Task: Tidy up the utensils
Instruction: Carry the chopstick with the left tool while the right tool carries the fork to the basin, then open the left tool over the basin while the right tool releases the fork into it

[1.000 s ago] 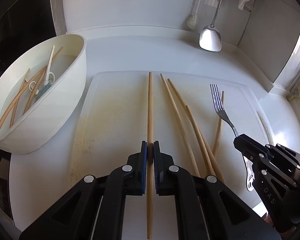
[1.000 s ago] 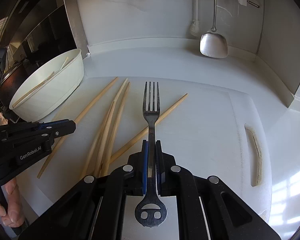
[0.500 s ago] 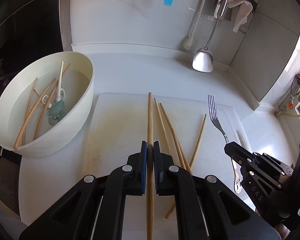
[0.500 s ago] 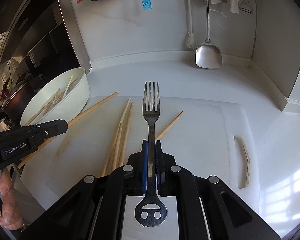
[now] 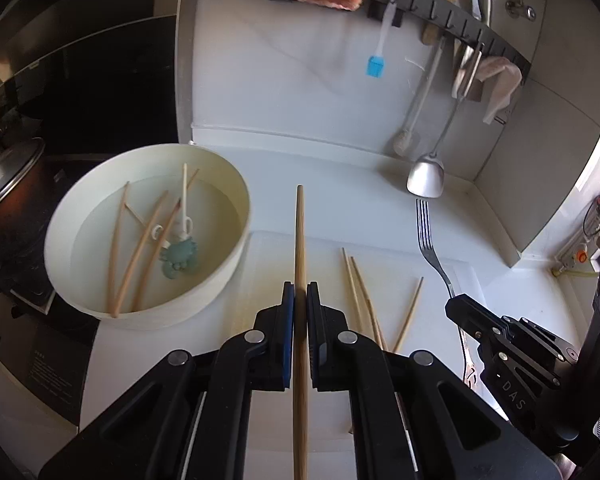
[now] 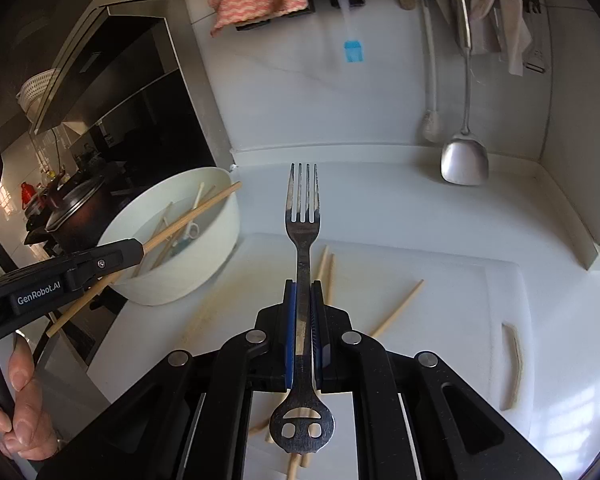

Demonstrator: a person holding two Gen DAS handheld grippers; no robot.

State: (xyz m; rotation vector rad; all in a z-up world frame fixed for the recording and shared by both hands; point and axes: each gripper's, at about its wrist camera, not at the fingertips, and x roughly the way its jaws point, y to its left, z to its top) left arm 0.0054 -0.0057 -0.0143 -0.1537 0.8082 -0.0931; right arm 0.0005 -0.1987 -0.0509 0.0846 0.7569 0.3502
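I am holding one wooden chopstick (image 5: 300, 248) in the left gripper (image 5: 300, 300), its jaws clamped together on the shaft at the lower centre of the left wrist view. The stick is running straight up the frame, its tip ending above the far edge of the white cutting board (image 5: 452, 280). I am gripping a metal fork (image 6: 302, 216) in the right gripper (image 6: 303, 300), jaws pressed on the handle, tines pointing toward the top of the frame and the cut-out handle end (it looks like a little face) sticking out low between the gripper arms.

In the left wrist view the fork (image 5: 430, 240) and the right gripper (image 5: 460, 306) are showing at the right edge. In the right wrist view the left gripper (image 6: 134, 250) is reaching in from the left edge with its chopstick (image 6: 192, 216) slanting in front of the white bowl (image 6: 216, 256), and a hand (image 6: 12, 412) is wrapping the grip at the lower left.

The bowl (image 5: 220, 280) is sitting left of centre in the left wrist view, beside the board, holding several chopsticks (image 5: 140, 248) and a small teal utensil (image 5: 178, 258). Three loose chopsticks (image 5: 364, 292) are lying on the board just right of the left gripper. A steel spatula (image 5: 426, 178) and a blue brush (image 5: 375, 65) are hanging on the wall at the upper right.
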